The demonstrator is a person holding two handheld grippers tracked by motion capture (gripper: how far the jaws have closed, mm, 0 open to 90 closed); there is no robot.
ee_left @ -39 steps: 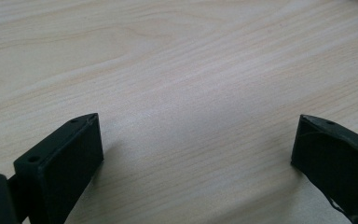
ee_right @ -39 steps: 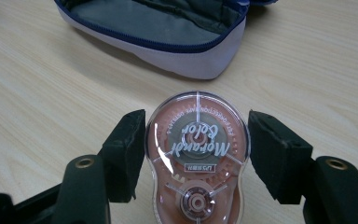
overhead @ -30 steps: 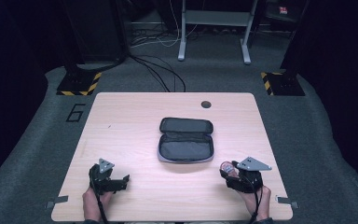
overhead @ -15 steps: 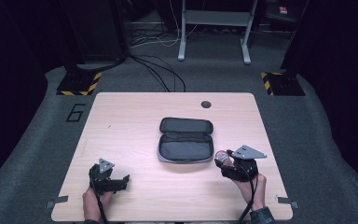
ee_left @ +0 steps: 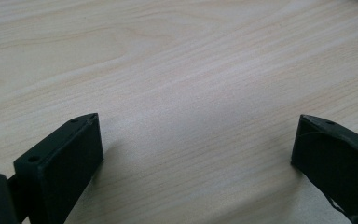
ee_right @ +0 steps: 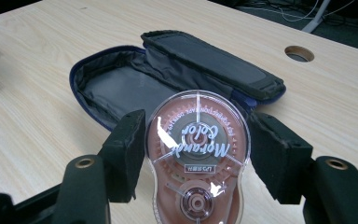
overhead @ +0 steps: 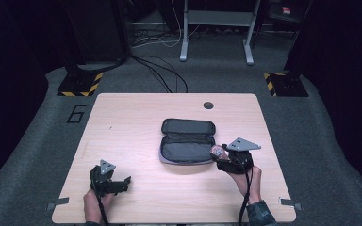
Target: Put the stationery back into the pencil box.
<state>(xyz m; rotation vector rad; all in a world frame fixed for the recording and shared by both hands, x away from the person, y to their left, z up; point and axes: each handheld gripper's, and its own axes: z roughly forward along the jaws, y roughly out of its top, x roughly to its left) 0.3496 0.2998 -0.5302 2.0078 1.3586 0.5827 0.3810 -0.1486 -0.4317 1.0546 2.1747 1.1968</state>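
A dark zip case (overhead: 187,141) lies open flat in the middle of the wooden table (overhead: 132,122); in the right gripper view the case (ee_right: 121,88) shows its grey lining and holds nothing. My right gripper (overhead: 216,153) hovers at the case's right front corner, shut on a clear pink correction tape roller (overhead: 217,151). The roller (ee_right: 198,154) sits between the right gripper (ee_right: 198,140) pads, its round printed face toward the camera. My left gripper (overhead: 124,182) rests near the table's front left, open, with bare wood between the jaws of the left gripper (ee_left: 198,135).
A round cable hole (overhead: 208,105) sits near the table's far edge, behind the case. Beyond the table are cables on grey carpet, a metal stand (overhead: 217,33) and two yellow-striped bases (overhead: 80,84).
My right gripper has moved left and away from the front edge, rising a little, carrying the roller up to the case's right corner. The left gripper has stayed put.
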